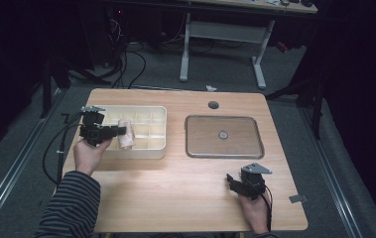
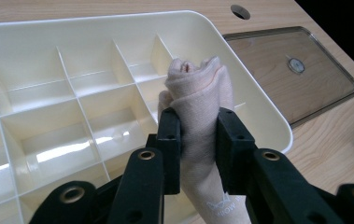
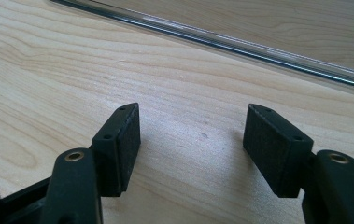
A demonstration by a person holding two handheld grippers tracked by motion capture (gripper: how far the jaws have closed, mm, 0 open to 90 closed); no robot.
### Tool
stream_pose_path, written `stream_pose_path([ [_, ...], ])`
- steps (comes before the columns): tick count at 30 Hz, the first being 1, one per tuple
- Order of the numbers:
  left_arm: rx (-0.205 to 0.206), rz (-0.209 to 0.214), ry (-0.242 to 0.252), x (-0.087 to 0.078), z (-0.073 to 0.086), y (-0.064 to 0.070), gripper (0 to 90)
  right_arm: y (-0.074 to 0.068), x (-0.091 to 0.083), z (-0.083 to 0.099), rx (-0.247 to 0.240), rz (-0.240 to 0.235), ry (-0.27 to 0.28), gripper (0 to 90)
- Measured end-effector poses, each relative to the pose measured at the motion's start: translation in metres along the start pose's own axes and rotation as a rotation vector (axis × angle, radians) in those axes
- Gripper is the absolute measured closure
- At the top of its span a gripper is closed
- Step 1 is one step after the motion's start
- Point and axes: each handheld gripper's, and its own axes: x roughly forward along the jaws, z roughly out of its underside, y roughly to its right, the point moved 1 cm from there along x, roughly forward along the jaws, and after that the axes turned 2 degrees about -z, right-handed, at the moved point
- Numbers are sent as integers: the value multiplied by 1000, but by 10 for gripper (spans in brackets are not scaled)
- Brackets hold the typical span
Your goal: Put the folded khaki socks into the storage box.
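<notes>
left gripper view: rolled cloth clamped by left gripper over divided tray.
near the tabletop's left edge, the loose roll could be unrolled or caught on a divider; right gripper is held wide open, empty.

Bare table lies open between my two hands, with nothing to dodge there. My right gripper, jaws spread, has free wood ahead until the clear lid (its rim crosses my path). My left gripper holds the rolled cloth over the divided tray, whose thin partitions crowd every compartment below.
</notes>
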Motion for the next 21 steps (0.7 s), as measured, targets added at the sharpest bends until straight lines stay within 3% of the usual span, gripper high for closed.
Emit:
stream_pose_path([
  [5, -3, -3, -22, 7, 1, -3, 737, 0, 0, 0, 0, 0, 0, 368],
  [21, 37, -72, -117, 30, 7, -14, 737, 0, 0, 0, 0, 1, 0, 369],
])
